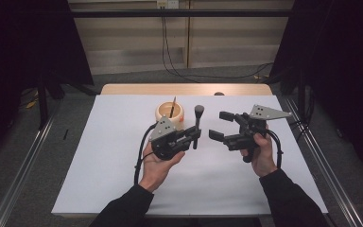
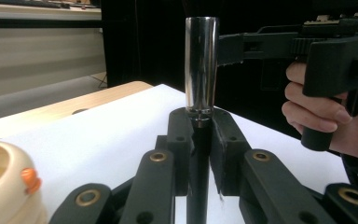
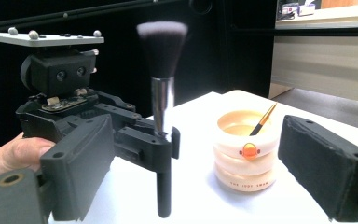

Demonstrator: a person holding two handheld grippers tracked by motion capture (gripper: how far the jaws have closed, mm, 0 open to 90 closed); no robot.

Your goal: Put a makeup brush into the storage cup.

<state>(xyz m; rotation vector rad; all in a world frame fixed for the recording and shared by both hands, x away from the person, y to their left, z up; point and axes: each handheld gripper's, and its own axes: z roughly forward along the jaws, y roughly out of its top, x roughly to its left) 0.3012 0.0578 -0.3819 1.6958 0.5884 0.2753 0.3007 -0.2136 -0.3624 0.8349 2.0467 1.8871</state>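
Just above the frame's centre in the high view, a cream ringed holder [image 1: 170, 113] stands on the white table [image 1: 113, 156] with one thin brush [image 1: 173, 107] leaning inside. The left gripper [image 1: 194, 135] is clamped on an upright makeup brush [image 1: 198, 124], right of the holder. The right gripper [image 1: 221, 126], right of centre, has its jaws apart around nothing.

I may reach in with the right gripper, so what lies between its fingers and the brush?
Nothing: in the high view, bare white table sheet separates the open right gripper from the brush clamped upright in the left gripper.

Makeup brush [image 3: 162, 93] upright, bristles up, above table.
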